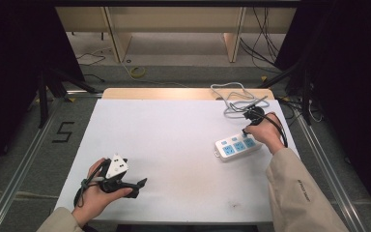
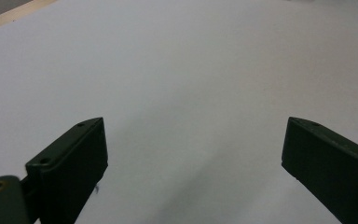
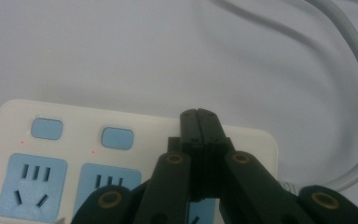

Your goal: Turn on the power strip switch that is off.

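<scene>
The power strip (image 1: 237,146) is seen right of centre on the table (image 1: 174,145). Its third switch is judged as being pressed by the right gripper (image 3: 199,114), clenched empty. Next, a lift-off is called for. The left gripper (image 2: 193,154) is held released at lower left.

From my station: power strip (image 3: 135,140) reads as smooth white plastic with a slight sheen, its blue sockets and switches matt. Its cable (image 3: 349,70) looks like grey rubbery sheathing, smooth. Surface (image 2: 191,70) is matt white, fine-grained, with a pale wood edge. I note the right gripper (image 3: 199,114) is matt black plastic with brass-coloured rivets; the left gripper (image 2: 193,149) the same.
</scene>
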{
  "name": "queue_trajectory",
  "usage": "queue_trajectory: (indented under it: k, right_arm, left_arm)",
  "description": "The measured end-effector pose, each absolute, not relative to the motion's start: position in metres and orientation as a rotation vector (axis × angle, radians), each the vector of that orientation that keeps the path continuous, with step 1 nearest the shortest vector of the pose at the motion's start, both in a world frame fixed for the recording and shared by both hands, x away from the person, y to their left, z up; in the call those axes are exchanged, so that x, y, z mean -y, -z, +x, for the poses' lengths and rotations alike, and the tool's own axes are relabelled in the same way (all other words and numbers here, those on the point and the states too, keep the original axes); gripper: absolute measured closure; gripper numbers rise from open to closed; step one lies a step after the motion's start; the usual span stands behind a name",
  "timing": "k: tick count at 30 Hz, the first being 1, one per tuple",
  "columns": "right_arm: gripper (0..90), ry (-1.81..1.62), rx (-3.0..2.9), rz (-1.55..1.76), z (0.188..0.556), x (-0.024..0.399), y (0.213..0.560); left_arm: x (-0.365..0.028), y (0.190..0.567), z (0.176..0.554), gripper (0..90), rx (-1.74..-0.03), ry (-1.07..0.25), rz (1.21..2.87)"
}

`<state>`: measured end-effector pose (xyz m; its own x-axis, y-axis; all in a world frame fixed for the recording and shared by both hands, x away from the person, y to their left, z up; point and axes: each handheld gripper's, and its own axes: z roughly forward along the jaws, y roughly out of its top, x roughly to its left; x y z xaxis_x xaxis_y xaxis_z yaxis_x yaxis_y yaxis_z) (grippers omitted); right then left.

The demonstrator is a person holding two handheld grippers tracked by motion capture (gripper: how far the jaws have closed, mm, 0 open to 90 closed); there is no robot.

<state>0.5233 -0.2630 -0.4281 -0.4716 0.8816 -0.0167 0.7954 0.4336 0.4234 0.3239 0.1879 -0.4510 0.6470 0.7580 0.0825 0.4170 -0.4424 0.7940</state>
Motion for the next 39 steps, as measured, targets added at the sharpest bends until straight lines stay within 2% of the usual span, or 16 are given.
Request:
queue_trajectory:
  k: [39]
  right_arm:
    - [90.0,-0.476,-2.472,1.496,0.5263,0.2608,0.4290]
  left_arm:
    - [-0.1873,0.4506,0.3236,6.8,-0.909,-0.557,2.085]
